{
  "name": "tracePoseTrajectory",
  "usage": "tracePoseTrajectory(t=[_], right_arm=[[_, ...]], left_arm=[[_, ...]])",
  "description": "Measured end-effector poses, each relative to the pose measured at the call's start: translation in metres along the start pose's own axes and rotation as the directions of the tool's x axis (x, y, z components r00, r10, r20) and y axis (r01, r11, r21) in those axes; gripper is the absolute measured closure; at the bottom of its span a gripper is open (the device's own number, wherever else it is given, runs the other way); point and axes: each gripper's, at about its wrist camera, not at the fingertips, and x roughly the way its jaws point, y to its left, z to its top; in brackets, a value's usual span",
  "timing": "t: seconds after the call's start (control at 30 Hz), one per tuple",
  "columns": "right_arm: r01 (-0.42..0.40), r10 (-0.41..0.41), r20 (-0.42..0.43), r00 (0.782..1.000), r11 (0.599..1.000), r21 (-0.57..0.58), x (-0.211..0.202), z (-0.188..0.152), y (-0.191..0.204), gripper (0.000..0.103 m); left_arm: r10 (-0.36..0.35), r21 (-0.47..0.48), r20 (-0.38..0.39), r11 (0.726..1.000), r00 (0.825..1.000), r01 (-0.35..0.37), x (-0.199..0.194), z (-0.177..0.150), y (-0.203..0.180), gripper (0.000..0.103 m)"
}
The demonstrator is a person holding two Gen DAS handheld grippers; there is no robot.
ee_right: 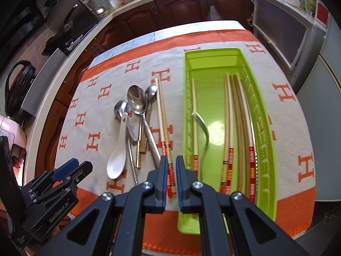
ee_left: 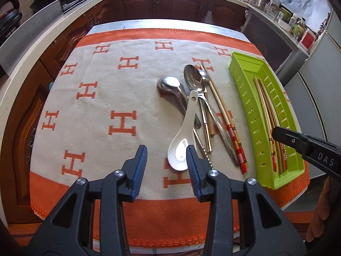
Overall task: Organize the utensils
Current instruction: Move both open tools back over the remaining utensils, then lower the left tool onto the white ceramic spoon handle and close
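Left tongs (ee_left: 166, 156) spread, orange-cream cloth (ee_left: 102, 98), wooden cabinets (ee_left: 181, 4)

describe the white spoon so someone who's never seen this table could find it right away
On the orange-and-cream cloth, left of the green tray, lies a pile of loose utensils. The white spoon lies at the pile's left edge, bowl toward the grippers. It is the only glossy white ceramic piece; its neighbours are metal spoons and wooden chopsticks.

An orange-and-cream cloth (ee_right: 283, 115) is covering the table, carrying a green tray (ee_right: 266, 140) at frame right and loose utensils (ee_right: 138, 111) lying centre-left.
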Motion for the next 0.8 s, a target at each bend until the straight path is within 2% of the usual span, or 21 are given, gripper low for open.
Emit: tracePoseTrajectory(t=[0.4,0.8], right_arm=[[-0.045,0.042,-0.038,0.998,0.997,-0.058,0.017,0.000,0.026,0.095],[-0.091,0.085,-0.078,0.993,0.994,-0.067,0.037,0.002,0.034,0.095]], left_arm=[[0.010,-0.037,-0.021,0.999,1.000,-0.010,0.012,-0.001,0.020,0.069],[-0.004,-0.075,-0.064,0.997,0.998,-0.001,0.038,0.003,0.035,0.069]])
